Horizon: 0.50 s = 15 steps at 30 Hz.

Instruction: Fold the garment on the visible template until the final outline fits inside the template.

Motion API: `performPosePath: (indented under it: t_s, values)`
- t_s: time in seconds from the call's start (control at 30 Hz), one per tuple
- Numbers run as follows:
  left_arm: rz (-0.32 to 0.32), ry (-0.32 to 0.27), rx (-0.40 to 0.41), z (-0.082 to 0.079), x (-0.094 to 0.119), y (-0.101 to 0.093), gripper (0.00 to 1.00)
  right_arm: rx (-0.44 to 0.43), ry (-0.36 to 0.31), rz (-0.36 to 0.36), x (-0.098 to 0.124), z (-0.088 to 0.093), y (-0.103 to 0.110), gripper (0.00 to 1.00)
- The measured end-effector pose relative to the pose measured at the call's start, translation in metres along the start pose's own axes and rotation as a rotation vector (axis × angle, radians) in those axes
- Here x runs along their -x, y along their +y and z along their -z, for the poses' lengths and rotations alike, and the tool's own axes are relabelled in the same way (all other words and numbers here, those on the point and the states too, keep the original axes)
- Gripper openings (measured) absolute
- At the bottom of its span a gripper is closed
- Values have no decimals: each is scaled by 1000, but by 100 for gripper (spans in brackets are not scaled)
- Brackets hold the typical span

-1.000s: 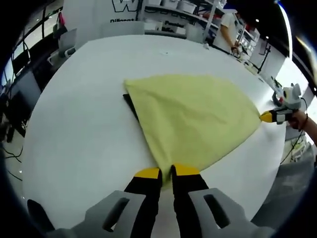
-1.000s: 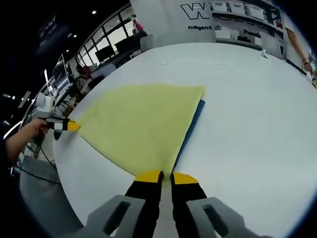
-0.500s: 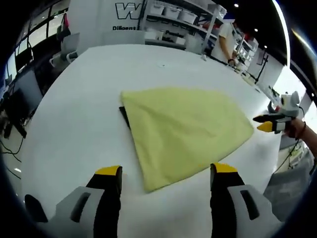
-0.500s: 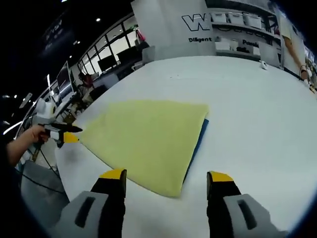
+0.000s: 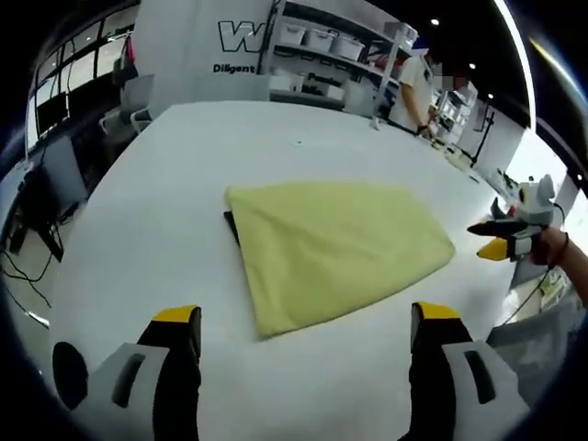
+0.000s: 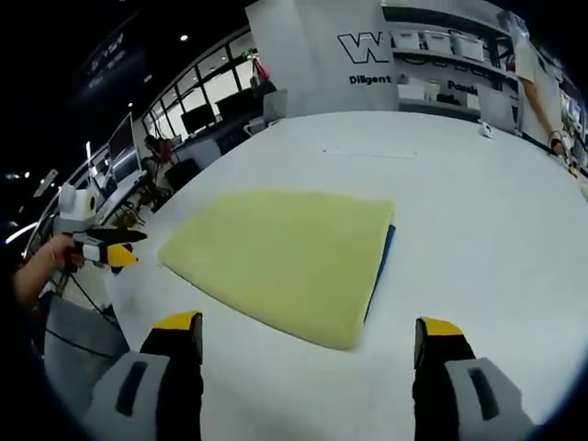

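Garment (image 5: 335, 248) is folded flat over template (image 6: 383, 257), a thin edge exposed; both grippers (image 5: 308, 322) (image 6: 308, 326) are held wide, empty.

- The left black-and-grey tongs with yellow tips (image 5: 303, 322) stand with jaws spread wide, holding nothing.
- The right black-and-grey tongs with yellow tips (image 6: 308, 329) are likewise spread wide, gripping nothing.
- In the left gripper view the right tongs enter from the right, held in a hand (image 5: 553, 248), jaws parted.
- In the right gripper view the left tongs appear at left, held in a hand (image 6: 50, 257).
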State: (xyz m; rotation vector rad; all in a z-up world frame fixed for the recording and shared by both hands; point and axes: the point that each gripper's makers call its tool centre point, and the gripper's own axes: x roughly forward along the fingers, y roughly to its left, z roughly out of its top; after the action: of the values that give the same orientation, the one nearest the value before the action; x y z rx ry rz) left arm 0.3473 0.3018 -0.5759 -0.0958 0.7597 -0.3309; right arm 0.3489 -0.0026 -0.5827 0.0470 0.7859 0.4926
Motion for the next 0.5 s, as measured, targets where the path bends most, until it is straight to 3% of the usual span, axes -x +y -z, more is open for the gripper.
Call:
performPosePath:
  t_s: [0.17,0.5]
  values:
    - [-2,-14,-9,0,13,-2,99,37,-12,11,10,2,7,99]
    - [-10,-21,0,18,43,-5,99,45,-44,32,34,11,26,99]
